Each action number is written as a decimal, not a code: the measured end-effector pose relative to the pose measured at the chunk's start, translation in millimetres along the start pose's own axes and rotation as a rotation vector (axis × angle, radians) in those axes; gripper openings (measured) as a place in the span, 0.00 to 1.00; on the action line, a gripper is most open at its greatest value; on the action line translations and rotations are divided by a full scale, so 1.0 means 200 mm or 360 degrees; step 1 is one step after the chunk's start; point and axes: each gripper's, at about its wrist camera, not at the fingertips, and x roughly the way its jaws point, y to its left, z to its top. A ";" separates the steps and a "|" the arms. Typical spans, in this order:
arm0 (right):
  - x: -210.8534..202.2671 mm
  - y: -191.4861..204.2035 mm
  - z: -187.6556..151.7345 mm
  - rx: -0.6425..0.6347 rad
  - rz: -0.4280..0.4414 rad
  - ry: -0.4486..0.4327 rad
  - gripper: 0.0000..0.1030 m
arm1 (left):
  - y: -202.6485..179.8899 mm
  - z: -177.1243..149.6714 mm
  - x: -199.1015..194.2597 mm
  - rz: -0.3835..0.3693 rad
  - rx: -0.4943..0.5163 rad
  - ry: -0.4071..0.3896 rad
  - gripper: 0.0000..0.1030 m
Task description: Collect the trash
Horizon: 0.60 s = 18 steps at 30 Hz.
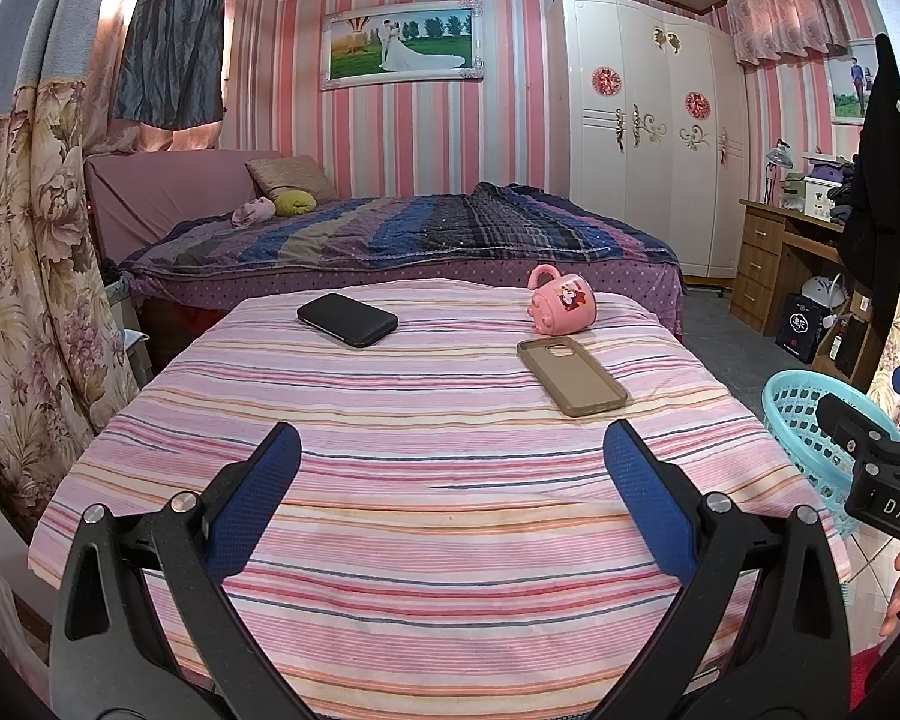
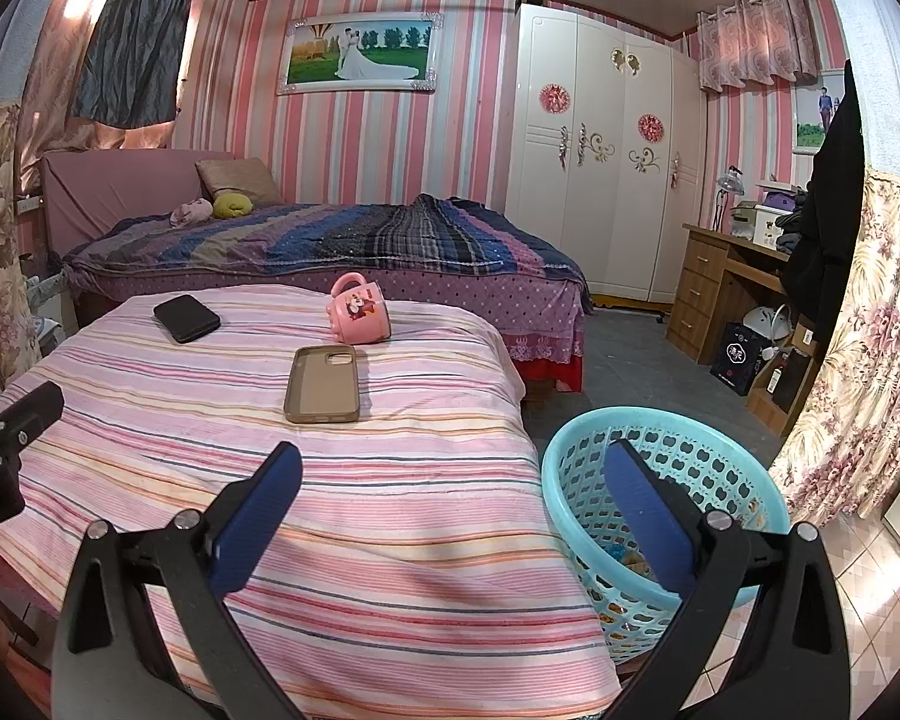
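Turquoise basket (image 2: 744, 474) just beyond the spread, empty right claw (image 2: 450, 468); left claw (image 1: 450, 450) likewise released.

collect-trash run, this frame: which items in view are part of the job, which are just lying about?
Part of the job:
- blue basket beside the table, some small scraps at its bottom
- left gripper, open, holding nothing
- right gripper, open, holding nothing

Just lying about on the striped tablecloth:
- tan phone case
- black phone
- pink mug, on its side

No loose trash visible on the table.
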 end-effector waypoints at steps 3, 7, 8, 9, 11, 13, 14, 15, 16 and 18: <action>0.00 -0.02 0.00 0.0001 -0.0003 0.0001 0.96 | 0.00 0.00 0.00 0.0001 0.0002 -0.0001 0.95; -0.01 -0.05 -0.01 0.0004 -0.0008 0.0001 0.96 | 0.00 0.00 0.00 0.0001 0.0000 -0.0002 0.95; -0.01 -0.05 -0.01 0.0003 -0.0009 0.0000 0.96 | 0.00 0.00 0.00 0.0001 0.0001 -0.0004 0.95; -0.01 -0.05 -0.01 0.0003 -0.0008 0.0001 0.96 | 0.00 0.00 0.00 0.0002 0.0002 -0.0002 0.95; -0.01 -0.05 -0.01 0.0006 -0.0006 0.0000 0.96 | 0.01 0.00 0.00 0.0005 0.0002 -0.0002 0.95; -0.01 -0.05 0.00 0.0003 -0.0009 0.0001 0.96 | 0.01 0.00 0.00 0.0007 0.0003 -0.0003 0.95; -0.01 -0.05 -0.01 0.0003 -0.0008 0.0002 0.96 | 0.01 0.00 0.00 0.0007 0.0003 -0.0004 0.95; -0.02 -0.05 0.00 0.0003 -0.0009 0.0002 0.96 | 0.01 0.00 0.00 0.0007 0.0004 -0.0005 0.95; -0.02 -0.08 -0.01 0.0005 -0.0009 0.0002 0.96 | 0.01 0.00 0.01 0.0009 0.0005 -0.0006 0.95; -0.02 -0.05 0.00 0.0001 -0.0011 0.0002 0.95 | 0.02 0.00 0.01 0.0013 0.0008 -0.0007 0.95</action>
